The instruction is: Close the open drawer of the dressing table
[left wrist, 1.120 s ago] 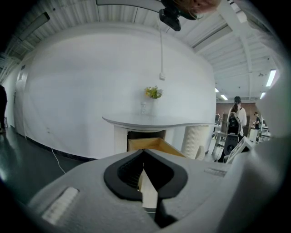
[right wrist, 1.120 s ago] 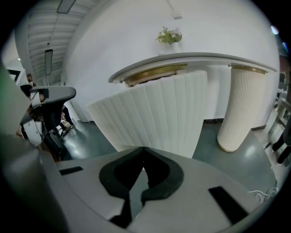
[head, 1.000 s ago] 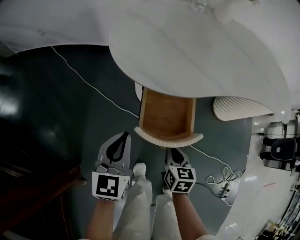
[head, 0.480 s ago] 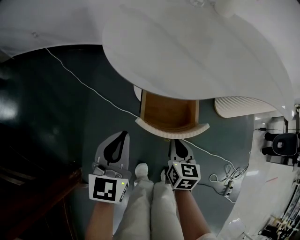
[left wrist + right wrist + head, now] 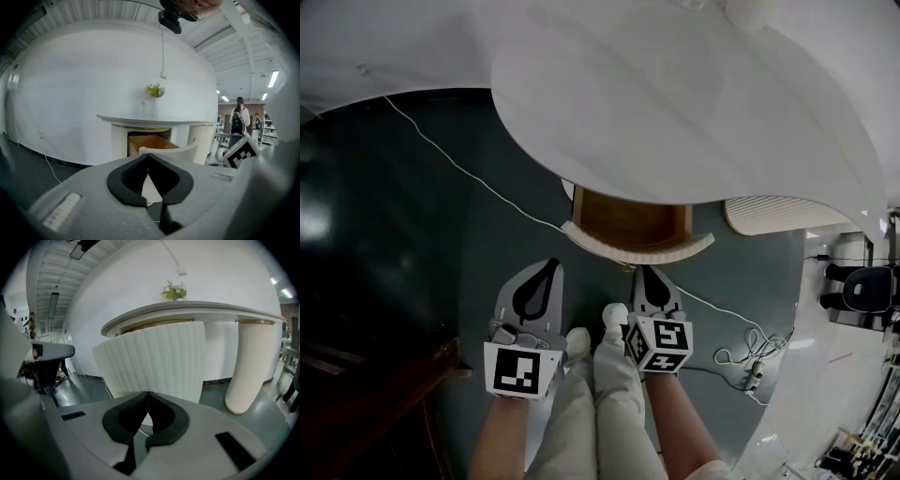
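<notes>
Well, table: the dressing table [image 5: 694,103] has a white rounded top that fills the upper part of the head view. A small vase of flowers [image 5: 154,91] stands on it, back by the wall.
Drawer: the drawer [image 5: 630,223] sticks partly out from under the near edge of the tabletop, and its wooden inside shows. Its curved, ribbed white front [image 5: 637,249] faces the person.
Left gripper: the left gripper [image 5: 547,270] has its jaws together, closed to a point, with nothing between them. It hangs over the floor, short of the near edge and to the left of the drawer, apart from it.
Right gripper: the right gripper [image 5: 648,273] also has its jaws closed on nothing. It points at the drawer front and sits just beside the right half of it. Whether it touches the front cannot be told. In the right gripper view the ribbed front fills the space straight ahead.
Column: a ribbed white column [image 5: 248,366] stands under the right end of the tabletop, to the right of the drawer.
Floor: a thin white cable [image 5: 469,171] runs over the dark floor from the tabletop's left edge toward the drawer.
Person: pale trousers [image 5: 600,412] and a white shoe [image 5: 615,315] show between the two grippers.
</notes>
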`<state>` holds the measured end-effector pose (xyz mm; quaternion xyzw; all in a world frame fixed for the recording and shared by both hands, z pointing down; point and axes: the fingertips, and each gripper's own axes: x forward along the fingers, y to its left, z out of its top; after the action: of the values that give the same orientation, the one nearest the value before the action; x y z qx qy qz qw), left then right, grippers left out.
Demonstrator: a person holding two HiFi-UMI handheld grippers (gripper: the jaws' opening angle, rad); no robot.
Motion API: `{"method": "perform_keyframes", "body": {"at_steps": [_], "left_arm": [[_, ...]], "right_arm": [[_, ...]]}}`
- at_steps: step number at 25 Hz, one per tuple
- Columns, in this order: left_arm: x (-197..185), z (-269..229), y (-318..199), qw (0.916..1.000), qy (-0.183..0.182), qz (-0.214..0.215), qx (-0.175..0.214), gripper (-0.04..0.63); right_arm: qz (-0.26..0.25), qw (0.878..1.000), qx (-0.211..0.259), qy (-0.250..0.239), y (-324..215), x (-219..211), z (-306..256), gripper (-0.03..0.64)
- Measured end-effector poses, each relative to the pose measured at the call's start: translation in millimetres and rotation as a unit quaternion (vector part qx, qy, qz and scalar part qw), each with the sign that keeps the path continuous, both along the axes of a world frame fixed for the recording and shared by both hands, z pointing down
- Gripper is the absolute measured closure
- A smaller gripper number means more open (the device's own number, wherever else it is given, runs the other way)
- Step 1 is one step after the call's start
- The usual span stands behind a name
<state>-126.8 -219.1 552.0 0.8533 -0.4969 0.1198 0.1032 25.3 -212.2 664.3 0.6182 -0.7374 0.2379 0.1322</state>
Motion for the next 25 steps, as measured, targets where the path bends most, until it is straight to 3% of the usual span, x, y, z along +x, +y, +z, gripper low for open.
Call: {"method": "perform_keyframes", "body": {"at_steps": [7, 14, 25], "left_arm": [[3.8, 0.4, -12.6, 1.0, 0.001, -0.004, 0.006, 0.578], [3.0, -3.4, -21.6, 0.9999, -0.001, -0.009, 0.009, 0.578], [5.0, -4.1, -34.2, 0.9999, -0.008, -0.005, 0.013, 0.578]], "right_arm": [[0.025, 0.998, 0.023, 0.058, -18.1, 3.2, -1.1, 0.621], [0.046, 0.996, 0.059, 0.042, -29.0, 5.6, -4.1, 0.624], [0.032, 0.996, 0.08, 0.032, -58.9, 7.7, -6.3, 0.623]]}}
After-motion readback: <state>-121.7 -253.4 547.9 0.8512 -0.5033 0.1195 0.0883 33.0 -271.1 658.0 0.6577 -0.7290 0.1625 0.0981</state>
